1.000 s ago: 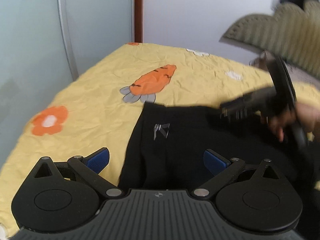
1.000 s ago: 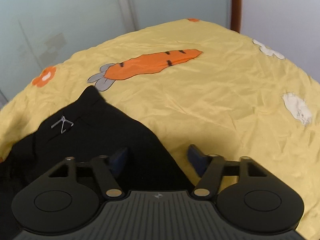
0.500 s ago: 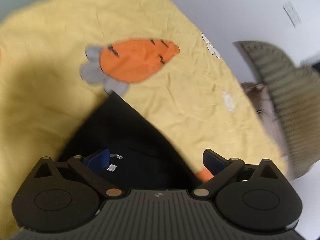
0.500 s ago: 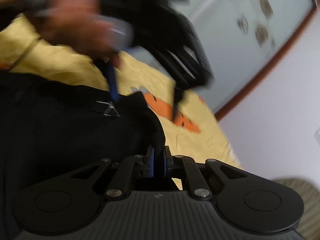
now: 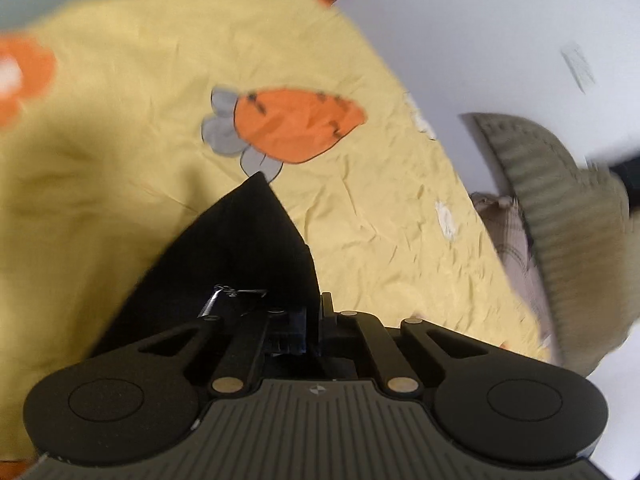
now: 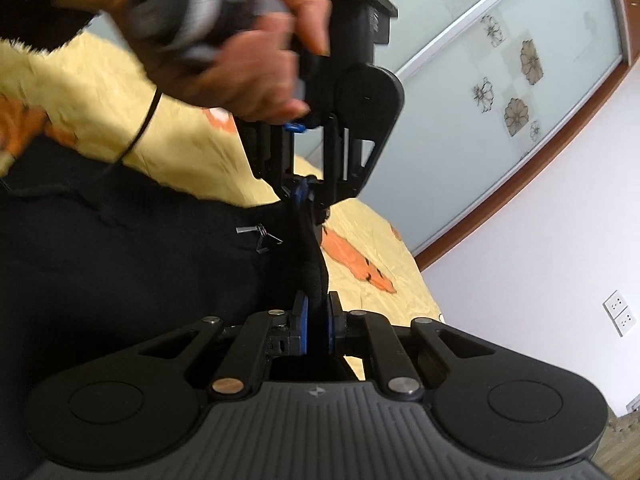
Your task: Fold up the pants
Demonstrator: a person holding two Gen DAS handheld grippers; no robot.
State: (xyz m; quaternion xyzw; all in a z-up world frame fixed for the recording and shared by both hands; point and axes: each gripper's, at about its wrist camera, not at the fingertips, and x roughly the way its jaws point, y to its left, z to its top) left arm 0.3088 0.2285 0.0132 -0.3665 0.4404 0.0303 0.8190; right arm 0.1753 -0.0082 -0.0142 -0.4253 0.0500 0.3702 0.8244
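Black pants (image 6: pixel 120 272) with a small silver logo (image 6: pixel 260 234) lie on a yellow bedsheet (image 5: pixel 120 120). In the left wrist view one corner of the pants (image 5: pixel 248 248) points toward a carrot print. My left gripper (image 5: pixel 314 320) is closing on the pants' edge, with fabric pinched between its jaws. The right wrist view shows that left gripper (image 6: pixel 304 196) just ahead, held by a person's hand (image 6: pixel 240 72). My right gripper (image 6: pixel 316 320) is shut on a raised fold of the same black cloth, close to the left one.
The sheet carries an orange carrot print (image 5: pixel 296 128) and flower prints. An olive ribbed cushion (image 5: pixel 560 220) stands at the bed's right side. Frosted glass doors (image 6: pixel 500 80) with a brown frame and a white wall with a socket (image 6: pixel 618 312) lie beyond.
My left gripper went from wide open over the pants to shut on their edge. The right gripper closed on the cloth, swung round and rolled; it now faces the left gripper.
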